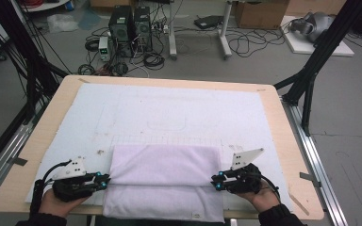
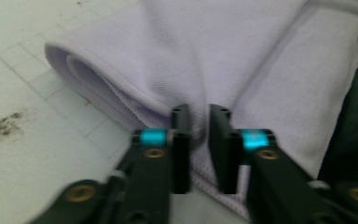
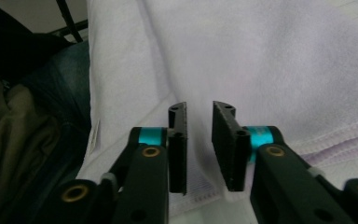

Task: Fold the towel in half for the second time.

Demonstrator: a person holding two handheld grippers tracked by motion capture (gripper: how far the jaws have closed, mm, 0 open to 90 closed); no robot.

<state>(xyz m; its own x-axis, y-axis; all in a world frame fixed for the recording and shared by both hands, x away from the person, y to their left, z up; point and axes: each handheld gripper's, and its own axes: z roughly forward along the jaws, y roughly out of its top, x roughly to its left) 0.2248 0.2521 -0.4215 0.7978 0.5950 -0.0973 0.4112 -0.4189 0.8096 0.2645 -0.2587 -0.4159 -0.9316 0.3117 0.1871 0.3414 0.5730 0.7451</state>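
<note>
The folded towel [image 1: 162,181] lies between my left gripper [image 1: 104,181] and right gripper [image 1: 215,182]; each pair of jaws straddles a towel edge, on the mat [image 1: 169,113].

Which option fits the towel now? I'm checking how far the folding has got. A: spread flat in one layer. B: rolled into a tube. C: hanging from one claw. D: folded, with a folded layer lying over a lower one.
D: the lavender towel lies on the white mat with an upper folded layer over a lower one, its looped side edge facing the left claw.
</note>
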